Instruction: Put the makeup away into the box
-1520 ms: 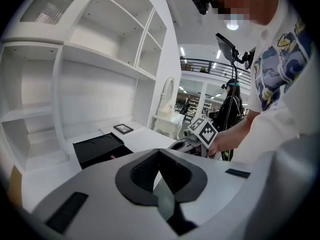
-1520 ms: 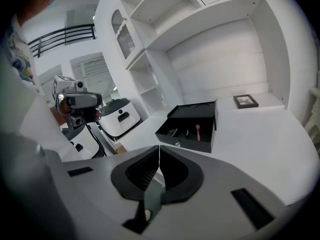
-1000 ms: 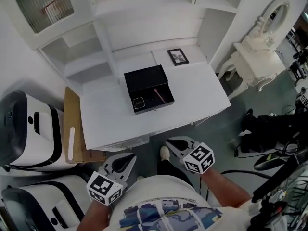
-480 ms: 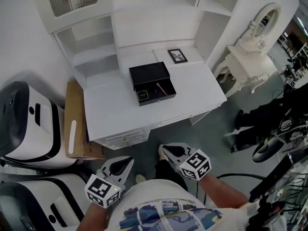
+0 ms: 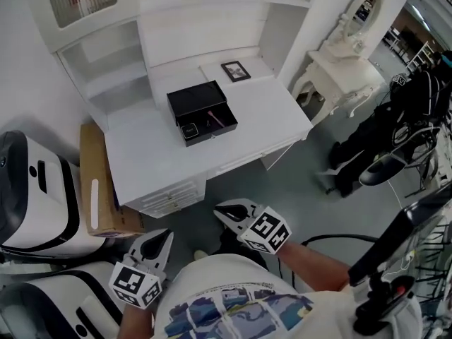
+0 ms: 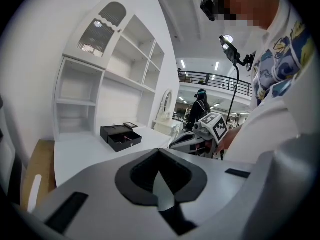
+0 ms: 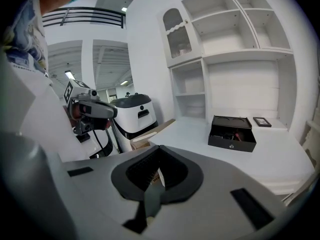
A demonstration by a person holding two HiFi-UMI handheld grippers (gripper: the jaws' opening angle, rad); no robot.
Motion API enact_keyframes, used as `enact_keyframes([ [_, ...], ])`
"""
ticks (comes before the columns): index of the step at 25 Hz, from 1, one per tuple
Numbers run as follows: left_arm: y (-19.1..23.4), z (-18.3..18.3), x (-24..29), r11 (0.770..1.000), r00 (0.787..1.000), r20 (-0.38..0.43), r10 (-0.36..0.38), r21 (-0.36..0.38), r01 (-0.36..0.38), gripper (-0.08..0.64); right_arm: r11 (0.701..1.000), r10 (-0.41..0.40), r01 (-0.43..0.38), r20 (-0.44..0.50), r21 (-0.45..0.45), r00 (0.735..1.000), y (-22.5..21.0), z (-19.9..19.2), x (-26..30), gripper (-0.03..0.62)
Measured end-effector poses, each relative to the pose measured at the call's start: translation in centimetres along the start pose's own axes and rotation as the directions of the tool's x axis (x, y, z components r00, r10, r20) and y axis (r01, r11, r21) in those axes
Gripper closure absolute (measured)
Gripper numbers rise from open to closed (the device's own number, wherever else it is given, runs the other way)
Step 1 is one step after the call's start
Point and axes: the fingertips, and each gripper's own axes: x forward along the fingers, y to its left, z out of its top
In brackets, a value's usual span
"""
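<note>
Grey plastic, my left gripper (image 5: 164, 234) hangs shut and empty, well short of the white worktop (image 5: 254, 129). On it the matte black box (image 5: 194, 99) sits open, long side across. Inside, a slim pink makeup stick (image 5: 212, 119) lies slantwise beside a small square compact (image 5: 188, 129). My right gripper (image 5: 219, 209) is shut, also empty.

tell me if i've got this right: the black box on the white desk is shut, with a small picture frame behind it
The black box is open, not shut: the head view shows its front drawer pulled out. It does sit on the white desk, with the small picture frame behind it.
</note>
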Motion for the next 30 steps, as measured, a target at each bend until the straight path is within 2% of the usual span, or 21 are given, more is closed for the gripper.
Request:
enact_keyframes([
  [14,-0.5,-0.7,-0.3,1.000,1.000,-0.009,0.009,-0.021,-0.009,0.546,0.998,0.046,-0.047,-0.016,-0.040,0.999,2.0,0.4,0.5,0.568],
  [30,-1.1,-0.9,1.9,0.999,0.999,-0.036,-0.033,-0.008,0.033,0.546,0.999,0.023,-0.023,-0.017,-0.024,1.000,0.7,-0.4,-0.2,0.568],
])
